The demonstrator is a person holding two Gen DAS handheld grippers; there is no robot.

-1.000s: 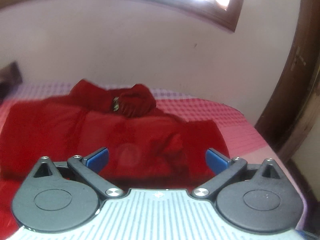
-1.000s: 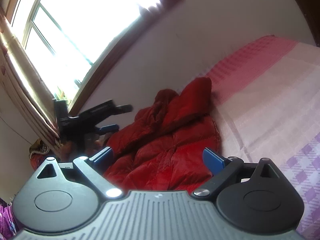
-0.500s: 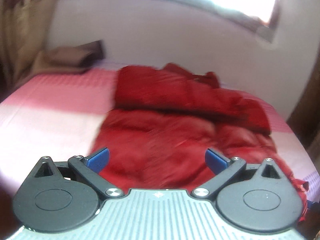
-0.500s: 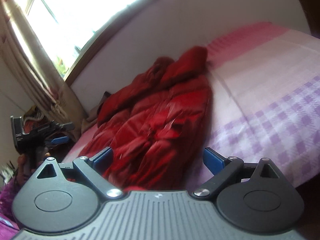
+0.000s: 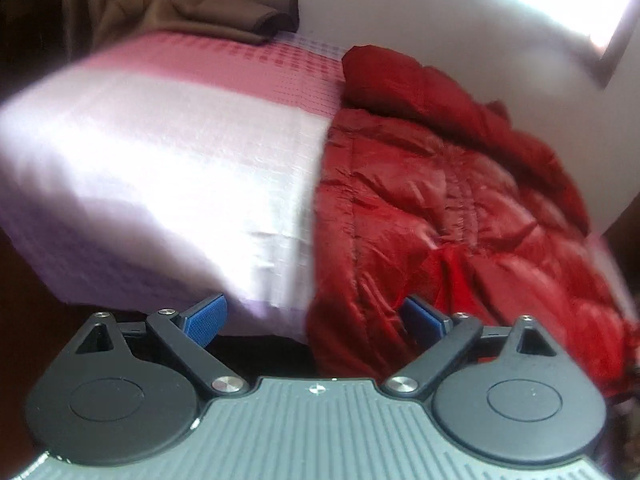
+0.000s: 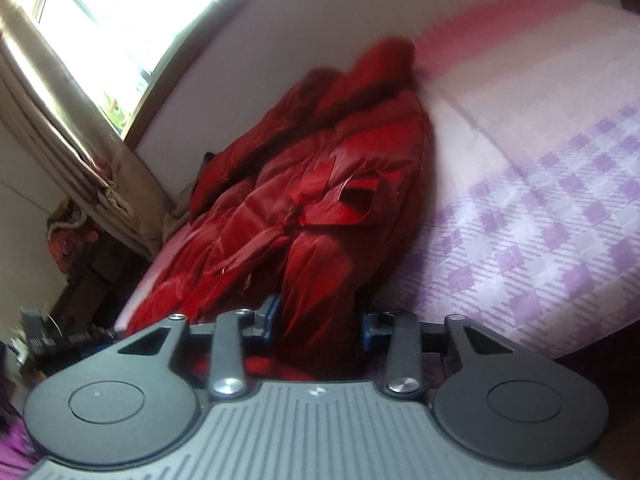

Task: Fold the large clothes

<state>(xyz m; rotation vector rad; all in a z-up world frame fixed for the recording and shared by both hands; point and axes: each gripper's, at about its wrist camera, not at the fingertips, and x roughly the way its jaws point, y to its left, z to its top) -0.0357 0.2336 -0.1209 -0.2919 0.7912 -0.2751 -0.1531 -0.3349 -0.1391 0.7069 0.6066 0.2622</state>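
Since the earlier frame, the right gripper (image 6: 318,322) has been narrowed from wide open and is closing on a fold of the jacket (image 6: 316,208), pads against the cloth. The left gripper (image 5: 310,316) is held wide, closing slightly, with the jacket's hem at the bed (image 5: 160,152) edge between its jaws, ungripped.

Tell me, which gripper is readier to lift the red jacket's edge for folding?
The right gripper, probably. Its jaws are closing with a bunch of the red jacket already between its blue pads. The left gripper is closing too, but still wide, with only the jacket's near corner beside one pad.
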